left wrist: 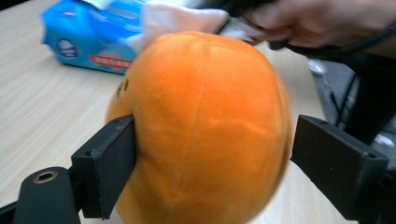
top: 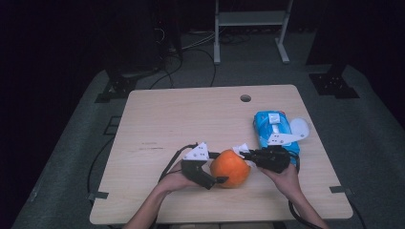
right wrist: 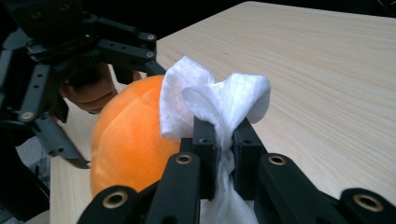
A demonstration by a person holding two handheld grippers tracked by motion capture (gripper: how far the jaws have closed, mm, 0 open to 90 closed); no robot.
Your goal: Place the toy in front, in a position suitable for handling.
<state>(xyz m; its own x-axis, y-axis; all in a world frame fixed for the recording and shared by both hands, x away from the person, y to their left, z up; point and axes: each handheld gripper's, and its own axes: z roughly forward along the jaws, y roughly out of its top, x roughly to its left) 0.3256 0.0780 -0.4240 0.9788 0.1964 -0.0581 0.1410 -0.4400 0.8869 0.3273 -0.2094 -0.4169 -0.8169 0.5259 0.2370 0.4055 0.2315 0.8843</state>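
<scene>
An orange plush pumpkin (top: 229, 168) sits on the wooden table (top: 181, 114) near its front edge. My left gripper (left wrist: 215, 158) straddles the pumpkin (left wrist: 201, 126) from the left. One jaw rests against its side and the other stands a little off it, so the gripper is open. My right gripper (right wrist: 223, 144) is shut on a crumpled white wipe (right wrist: 219, 95). It holds the wipe (top: 240, 148) against the pumpkin's (right wrist: 126, 140) upper right side. The left gripper's black frame (right wrist: 70, 46) shows beyond the pumpkin in the right gripper view.
A blue pack of wipes (top: 272, 126) with its white lid flipped open lies at the table's right, just behind my right hand. A round cable hole (top: 245, 98) is near the far edge. Cables and stand legs are on the floor beyond.
</scene>
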